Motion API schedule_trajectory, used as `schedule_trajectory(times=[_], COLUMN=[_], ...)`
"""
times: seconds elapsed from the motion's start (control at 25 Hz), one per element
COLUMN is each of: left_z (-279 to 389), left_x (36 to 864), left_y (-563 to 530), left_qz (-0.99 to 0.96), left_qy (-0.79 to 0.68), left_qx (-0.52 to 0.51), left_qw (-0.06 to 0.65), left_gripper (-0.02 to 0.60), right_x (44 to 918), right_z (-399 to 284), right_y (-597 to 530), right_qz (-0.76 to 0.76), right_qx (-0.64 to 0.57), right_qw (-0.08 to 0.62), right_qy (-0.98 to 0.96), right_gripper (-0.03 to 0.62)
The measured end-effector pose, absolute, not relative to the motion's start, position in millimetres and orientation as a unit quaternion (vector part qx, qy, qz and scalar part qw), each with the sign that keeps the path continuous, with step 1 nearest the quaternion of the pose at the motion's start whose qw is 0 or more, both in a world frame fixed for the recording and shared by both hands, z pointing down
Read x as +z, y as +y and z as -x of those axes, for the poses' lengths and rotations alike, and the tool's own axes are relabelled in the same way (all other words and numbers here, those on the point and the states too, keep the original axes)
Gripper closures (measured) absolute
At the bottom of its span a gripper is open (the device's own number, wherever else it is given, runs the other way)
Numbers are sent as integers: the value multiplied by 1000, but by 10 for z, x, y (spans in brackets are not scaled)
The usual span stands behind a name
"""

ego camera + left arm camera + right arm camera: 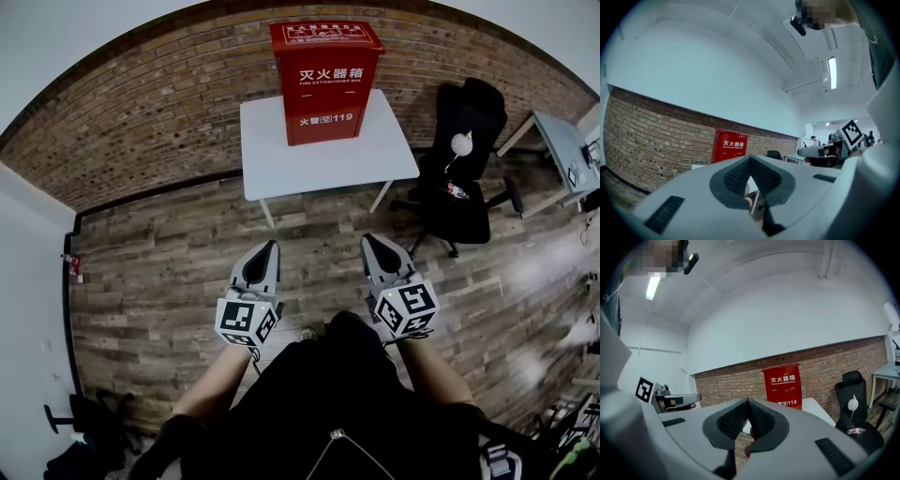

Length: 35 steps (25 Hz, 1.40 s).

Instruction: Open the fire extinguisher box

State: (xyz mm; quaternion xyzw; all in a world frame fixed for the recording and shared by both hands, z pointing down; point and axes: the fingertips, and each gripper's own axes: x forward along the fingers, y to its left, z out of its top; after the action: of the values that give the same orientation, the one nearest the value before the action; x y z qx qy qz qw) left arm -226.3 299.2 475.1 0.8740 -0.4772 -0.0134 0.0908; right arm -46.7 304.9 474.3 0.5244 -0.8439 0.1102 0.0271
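Red fire extinguisher box (325, 82) stands closed on the white bench (281, 161) at twelve o'clock, well away. My left hand-held gripper (269, 249) and right hand-held gripper (370, 242) are clenched, empty; I should approach, then unclench.

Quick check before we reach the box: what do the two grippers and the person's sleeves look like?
The left gripper and right gripper match: pale grey tapered shells, black textured pads. Each carries a white cube with black square markers at its rear. The person wears a black top; forearms are uncovered.
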Motion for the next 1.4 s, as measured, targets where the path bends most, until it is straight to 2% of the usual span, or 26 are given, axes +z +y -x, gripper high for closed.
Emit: schedule_trajectory(times=[0.56, 0.96, 1.4], left_z=[2085, 1470, 948], left_x=[4759, 4686, 4637], left_y=[2463, 1496, 723], left_qz=[-873, -856, -828], left_qy=[-480, -509, -556], left_qx=[-20, -14, -2], left_qw=[88, 83, 77], left_gripper=[537, 537, 537], right_x=[4660, 4607, 4735], right_z=[161, -461, -930], right_y=[2496, 1383, 350], right_qz=[-542, -506, -456], right_qx=[104, 99, 126], right_qw=[10, -2, 21], right_qy=[-834, -857, -881], right_gripper=[576, 576, 576])
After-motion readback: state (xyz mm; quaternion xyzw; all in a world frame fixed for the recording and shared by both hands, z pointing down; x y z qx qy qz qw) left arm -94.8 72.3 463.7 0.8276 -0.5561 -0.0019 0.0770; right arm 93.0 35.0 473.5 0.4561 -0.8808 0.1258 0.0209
